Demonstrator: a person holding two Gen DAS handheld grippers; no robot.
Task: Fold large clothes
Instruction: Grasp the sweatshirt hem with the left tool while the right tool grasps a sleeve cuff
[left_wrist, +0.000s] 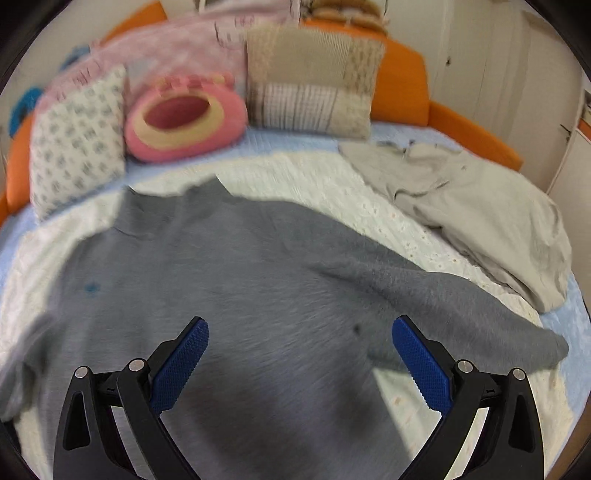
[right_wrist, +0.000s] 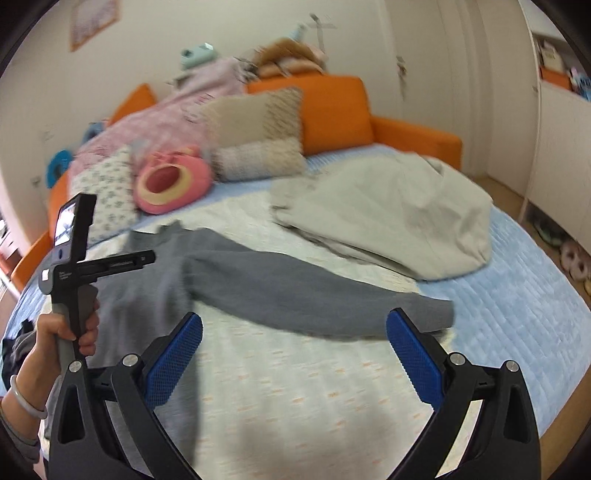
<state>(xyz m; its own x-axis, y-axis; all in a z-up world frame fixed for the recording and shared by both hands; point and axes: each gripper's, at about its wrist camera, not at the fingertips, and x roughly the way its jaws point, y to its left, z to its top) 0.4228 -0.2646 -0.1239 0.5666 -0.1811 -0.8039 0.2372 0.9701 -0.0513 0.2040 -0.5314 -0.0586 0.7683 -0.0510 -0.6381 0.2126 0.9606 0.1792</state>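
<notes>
Bedroom scene: a bed (right_wrist: 517, 302) with a light blue quilted cover and an orange padded surround (right_wrist: 332, 110), plus a white eyelet-pattern blanket (right_wrist: 295, 387) spread over the middle. At the head end there's a pile of cushions: a pink donut-shaped plush (left_wrist: 184, 118), a white patterned pillow (left_wrist: 77, 140), a beige knitted pillow (left_wrist: 310, 77) and a pink blanket (right_wrist: 177, 110) heaped behind them.

The gray sweater (left_wrist: 229, 266) lies spread flat on the white blanket, collar toward the pillows, one long sleeve (right_wrist: 314, 299) stretched out to the right with its cuff reaching the blue cover. A crumpled beige garment (right_wrist: 388, 214) sits further back on the right, near the sleeve but not on it.

The left claw (left_wrist: 301, 365) hovers over the sweater's body with its blue pads wide apart, gripping nothing. The right claw (right_wrist: 295, 363) is spread open too, above the white blanket just short of the sleeve. In the right wrist view a hand (right_wrist: 62, 339) with a bracelet grips the handle of the other tool. Both views are a bit motion-blurred.
</notes>
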